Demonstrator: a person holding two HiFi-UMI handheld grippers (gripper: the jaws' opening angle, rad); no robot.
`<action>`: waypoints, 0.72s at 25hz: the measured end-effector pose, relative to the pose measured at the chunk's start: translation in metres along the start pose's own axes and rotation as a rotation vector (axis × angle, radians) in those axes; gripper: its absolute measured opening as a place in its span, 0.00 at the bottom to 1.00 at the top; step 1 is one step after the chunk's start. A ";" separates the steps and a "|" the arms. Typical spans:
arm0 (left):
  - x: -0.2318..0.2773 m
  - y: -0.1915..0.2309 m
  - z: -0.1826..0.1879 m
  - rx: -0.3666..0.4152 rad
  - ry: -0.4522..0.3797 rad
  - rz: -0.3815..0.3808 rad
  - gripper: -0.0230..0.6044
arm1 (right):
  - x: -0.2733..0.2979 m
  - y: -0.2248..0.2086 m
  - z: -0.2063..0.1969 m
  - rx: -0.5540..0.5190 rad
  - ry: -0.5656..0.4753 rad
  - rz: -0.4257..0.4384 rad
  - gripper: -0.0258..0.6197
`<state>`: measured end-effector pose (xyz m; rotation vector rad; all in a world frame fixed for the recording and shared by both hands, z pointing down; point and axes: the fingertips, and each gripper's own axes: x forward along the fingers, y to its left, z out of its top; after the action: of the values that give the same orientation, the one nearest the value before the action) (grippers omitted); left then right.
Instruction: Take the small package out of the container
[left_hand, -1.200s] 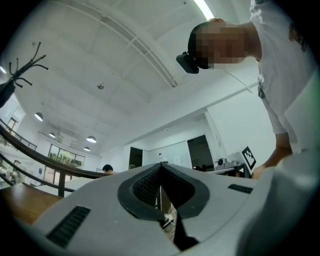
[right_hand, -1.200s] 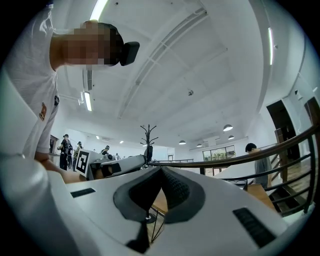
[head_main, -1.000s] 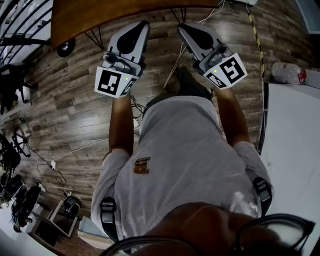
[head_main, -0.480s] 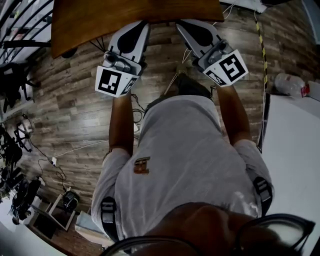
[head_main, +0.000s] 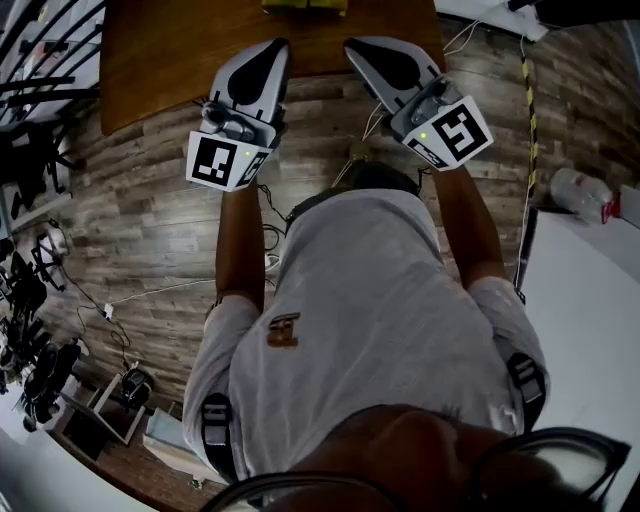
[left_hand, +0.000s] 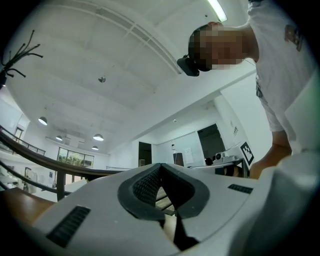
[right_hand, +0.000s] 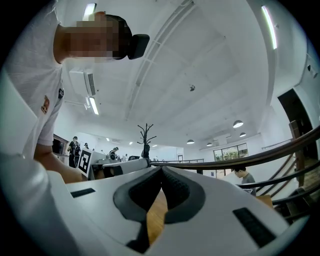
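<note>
In the head view my left gripper (head_main: 274, 44) and my right gripper (head_main: 353, 43) are held side by side in front of the person's chest. Their tips reach over the near edge of a brown wooden table (head_main: 170, 50). Both are shut with nothing between the jaws, as the left gripper view (left_hand: 160, 165) and the right gripper view (right_hand: 161, 168) also show. A yellow thing (head_main: 305, 5) lies on the table at the picture's top edge, just beyond the tips. I cannot tell whether it is the container or the package. Both gripper views look up at the ceiling.
Wood-plank floor lies below, with cables (head_main: 150, 295) running across it. A white table (head_main: 590, 300) stands at the right, with a clear plastic item (head_main: 578, 186) near its far corner. Black gear (head_main: 30, 150) crowds the left side. Striped tape (head_main: 528, 90) runs along the floor.
The person has stepped forward: the wooden table has slid further into view, both grippers now reach over its edge, and the yellow thing has appeared at the top.
</note>
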<state>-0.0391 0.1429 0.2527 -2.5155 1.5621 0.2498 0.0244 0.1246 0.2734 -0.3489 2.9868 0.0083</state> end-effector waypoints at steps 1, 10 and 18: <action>0.011 0.003 -0.003 0.003 0.004 0.007 0.07 | 0.000 -0.012 0.000 0.001 0.001 0.005 0.09; 0.080 0.021 -0.023 0.028 0.024 0.058 0.07 | -0.002 -0.095 0.000 0.015 0.003 0.052 0.09; 0.115 0.034 -0.031 0.060 0.055 0.064 0.07 | 0.004 -0.133 0.000 0.027 -0.005 0.075 0.09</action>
<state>-0.0180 0.0210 0.2542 -2.4496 1.6467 0.1411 0.0515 -0.0061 0.2742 -0.2340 2.9900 -0.0241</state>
